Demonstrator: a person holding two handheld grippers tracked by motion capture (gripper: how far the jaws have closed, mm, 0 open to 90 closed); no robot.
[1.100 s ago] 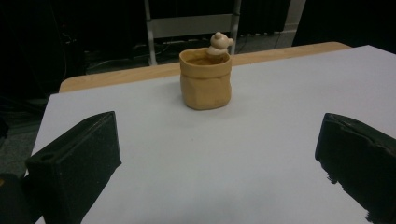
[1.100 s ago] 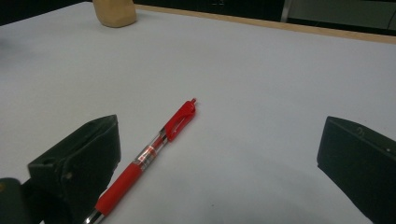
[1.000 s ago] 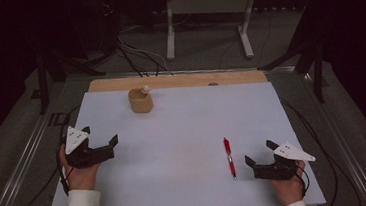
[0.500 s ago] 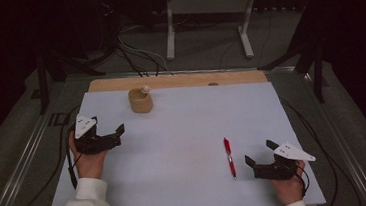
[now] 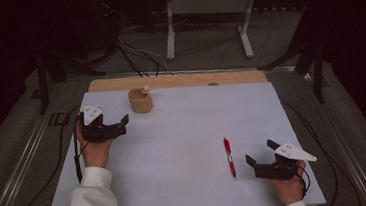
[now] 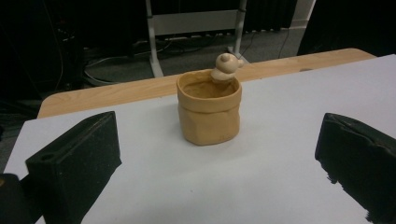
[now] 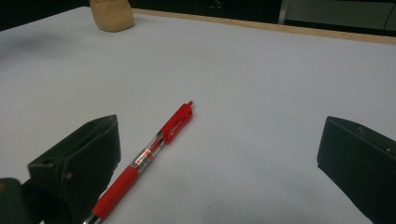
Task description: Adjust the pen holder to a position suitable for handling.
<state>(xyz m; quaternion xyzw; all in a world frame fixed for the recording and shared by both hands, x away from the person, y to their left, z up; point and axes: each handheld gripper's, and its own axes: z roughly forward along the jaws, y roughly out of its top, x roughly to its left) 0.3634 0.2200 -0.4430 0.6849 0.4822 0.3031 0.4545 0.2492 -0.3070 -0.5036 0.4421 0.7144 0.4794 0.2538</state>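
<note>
- Facing the tan pot (image 6: 209, 112) at the far left of the surface (image 5: 183, 133), the left tool (image 5: 114, 128) is spread, holding nothing.
- Right tool (image 5: 262, 159), near right, is spread beside the red pen (image 5: 229, 157).

A pot (image 5: 140, 101) stands upper left on the table (image 5: 183, 133), the left gripper (image 5: 115, 129) just below-left of it; a pen (image 5: 230, 157) lies lower right, beside the right gripper (image 5: 261, 157).

No text, label or number can be read anywhere.
</note>
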